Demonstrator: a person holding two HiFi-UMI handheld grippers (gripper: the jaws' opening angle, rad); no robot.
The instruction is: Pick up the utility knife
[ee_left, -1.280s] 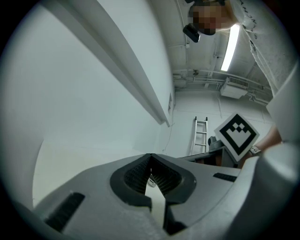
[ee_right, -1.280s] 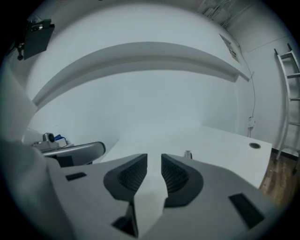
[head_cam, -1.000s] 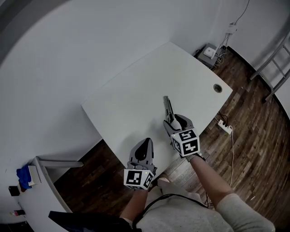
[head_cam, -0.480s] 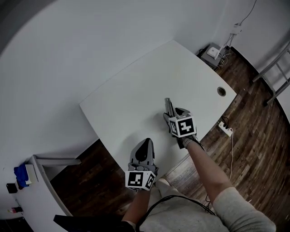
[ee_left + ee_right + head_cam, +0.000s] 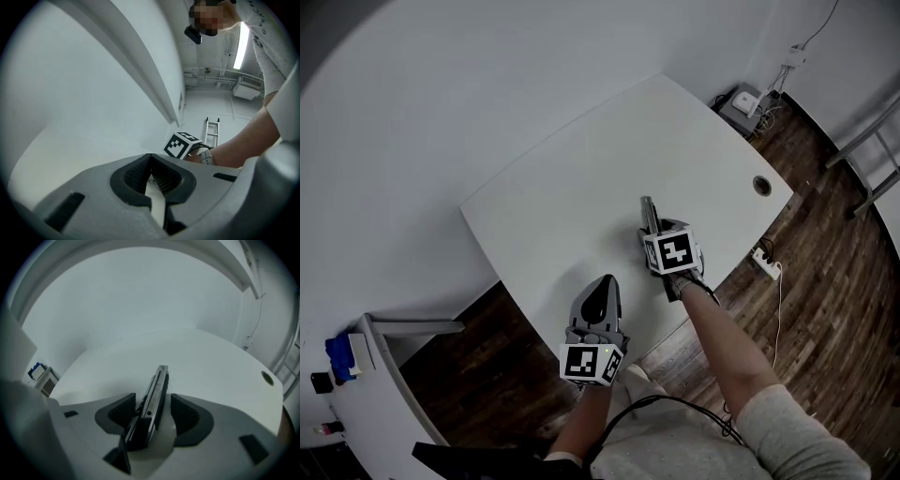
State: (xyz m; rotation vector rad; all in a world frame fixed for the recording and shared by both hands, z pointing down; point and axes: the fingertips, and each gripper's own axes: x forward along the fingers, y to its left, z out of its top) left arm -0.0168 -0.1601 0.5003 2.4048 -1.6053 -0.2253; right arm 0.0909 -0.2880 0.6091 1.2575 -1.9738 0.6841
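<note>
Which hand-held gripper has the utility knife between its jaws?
The right hand-held gripper: the utility knife lies between its open jaws. The left hand-held gripper is shut and empty.

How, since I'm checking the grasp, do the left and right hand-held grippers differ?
Left hand-held gripper: jaws together, empty. Right hand-held gripper: jaws apart, astride the knife. Left sits at the table's near edge; right is farther in. Both are grey.

No legible text, brand or number; left cube (image 5: 592, 363), right cube (image 5: 672, 251) bear coded square markers only.
</note>
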